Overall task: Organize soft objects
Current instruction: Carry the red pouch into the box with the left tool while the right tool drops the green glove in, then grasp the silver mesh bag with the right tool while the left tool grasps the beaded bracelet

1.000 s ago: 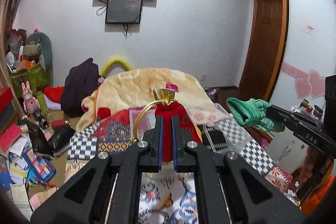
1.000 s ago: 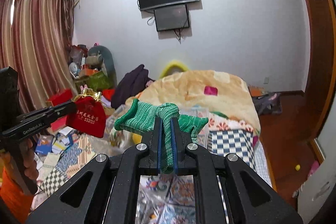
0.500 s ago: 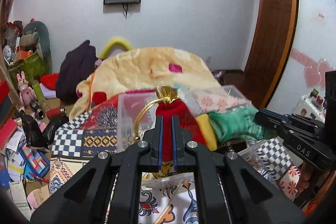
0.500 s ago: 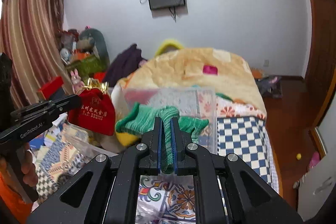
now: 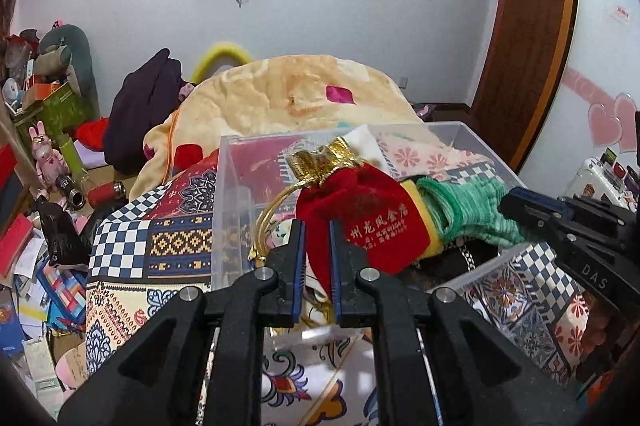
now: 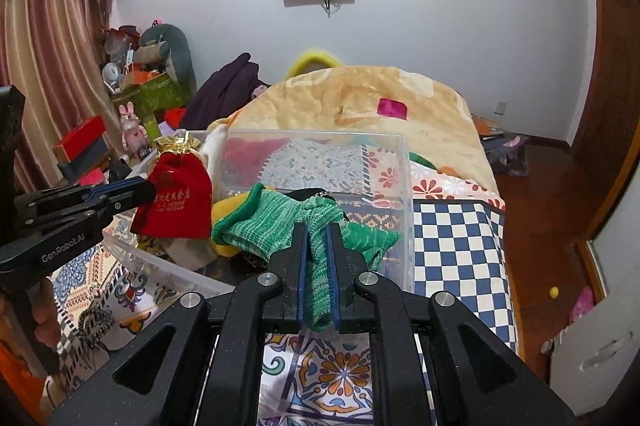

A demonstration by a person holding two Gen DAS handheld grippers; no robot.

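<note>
My left gripper (image 5: 317,230) is shut on a red velvet pouch (image 5: 372,218) with a gold drawstring top, held over the clear plastic bin (image 5: 228,194). The pouch (image 6: 176,194) and the left gripper (image 6: 138,192) also show in the right wrist view. My right gripper (image 6: 317,230) is shut on a green knit sock (image 6: 280,222), held over the same bin (image 6: 404,194). The sock (image 5: 468,210) shows right of the pouch in the left wrist view, with the right gripper (image 5: 516,202) behind it. A yellow soft item (image 6: 224,214) lies in the bin below them.
The bin stands on a bed with a patterned patchwork cover (image 6: 452,238) and an orange blanket (image 5: 304,94) behind. Floor clutter, boxes and toys (image 5: 44,162) fill the left side. A wooden door (image 5: 524,26) is at the right.
Both grippers have come down and forward over the clear bin, carrying the pouch and the sock. The bin now fills the view's middle. The pouch has tilted to the right.
</note>
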